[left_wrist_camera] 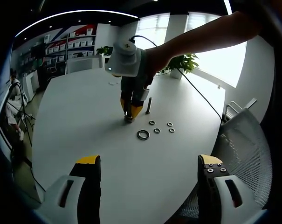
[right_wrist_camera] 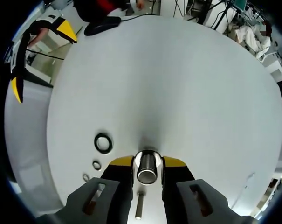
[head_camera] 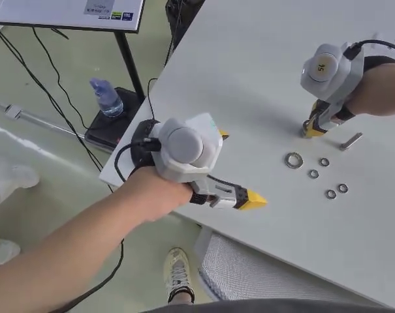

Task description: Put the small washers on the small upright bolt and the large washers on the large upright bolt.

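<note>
Right gripper [head_camera: 313,128], upper right of head view: clenched on large bolt [right_wrist_camera: 147,170], seen end-on over table [head_camera: 249,65]. Judged step: standing it upright. Left gripper [left_wrist_camera: 149,161] released, jaws wide, empty. Small bolt [head_camera: 350,141] lies flat just right. Large washer [head_camera: 293,160] and small washers [head_camera: 324,162] lie loose below. Next: let go gently, without tipping the bolt.

Bright even daylight, window glare, fisheye edges warped

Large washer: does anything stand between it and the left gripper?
Nothing visible. Only bare table lies between the open left gripper and the large washer. The small washers lie to its side, and the right gripper, shut on the large bolt, stands beyond it.
</note>
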`<state>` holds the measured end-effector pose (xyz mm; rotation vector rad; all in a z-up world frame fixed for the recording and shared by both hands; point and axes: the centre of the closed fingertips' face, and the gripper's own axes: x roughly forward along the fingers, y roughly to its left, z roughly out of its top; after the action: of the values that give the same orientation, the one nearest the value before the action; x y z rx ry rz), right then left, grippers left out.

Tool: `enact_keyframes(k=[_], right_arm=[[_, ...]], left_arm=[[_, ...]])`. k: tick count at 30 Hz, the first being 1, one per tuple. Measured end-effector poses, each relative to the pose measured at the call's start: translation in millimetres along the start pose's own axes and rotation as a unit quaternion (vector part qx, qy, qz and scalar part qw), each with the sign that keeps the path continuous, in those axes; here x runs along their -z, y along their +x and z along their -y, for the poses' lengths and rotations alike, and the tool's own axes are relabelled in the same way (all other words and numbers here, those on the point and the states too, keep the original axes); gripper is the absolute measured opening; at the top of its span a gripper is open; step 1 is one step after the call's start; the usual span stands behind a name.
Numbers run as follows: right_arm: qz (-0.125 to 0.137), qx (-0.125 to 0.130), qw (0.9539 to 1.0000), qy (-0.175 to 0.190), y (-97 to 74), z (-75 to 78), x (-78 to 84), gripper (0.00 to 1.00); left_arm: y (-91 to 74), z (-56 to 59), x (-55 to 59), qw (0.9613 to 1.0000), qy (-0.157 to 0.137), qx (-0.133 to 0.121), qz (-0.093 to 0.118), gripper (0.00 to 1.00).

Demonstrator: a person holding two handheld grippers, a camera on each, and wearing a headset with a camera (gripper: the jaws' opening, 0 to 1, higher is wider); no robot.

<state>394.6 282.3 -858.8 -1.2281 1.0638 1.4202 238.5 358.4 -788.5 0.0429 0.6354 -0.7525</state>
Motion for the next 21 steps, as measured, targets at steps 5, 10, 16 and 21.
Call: enact_keyframes(k=[5, 10, 16, 21], right_arm=[[-0.004, -0.001, 1.0000, -0.003, 0.4, 2.4, 0.1, 0.22], [-0.007, 0.000, 0.9999, -0.007, 4.4, 4.2, 0.6, 0.22], [-0.007, 0.001, 1.0000, -0.005, 4.7, 3.5, -0.7, 0.22], [-0.008, 0.002, 0.9999, -0.005, 5.2, 3.0, -1.6, 0.22]], left_arm=[[0.9, -1.3, -0.2, 1.0000, 0.000, -0.001, 0.000, 0.86], [2.2, -0.9, -0.4, 1.0000, 0.000, -0.001, -0.001, 0.85], [3.1, 0.6, -0.5, 1.0000, 0.002, 0.001, 0.000, 0.84], [3.7, 1.7, -2.0, 1.0000, 0.001, 0.003, 0.001, 0.84]])
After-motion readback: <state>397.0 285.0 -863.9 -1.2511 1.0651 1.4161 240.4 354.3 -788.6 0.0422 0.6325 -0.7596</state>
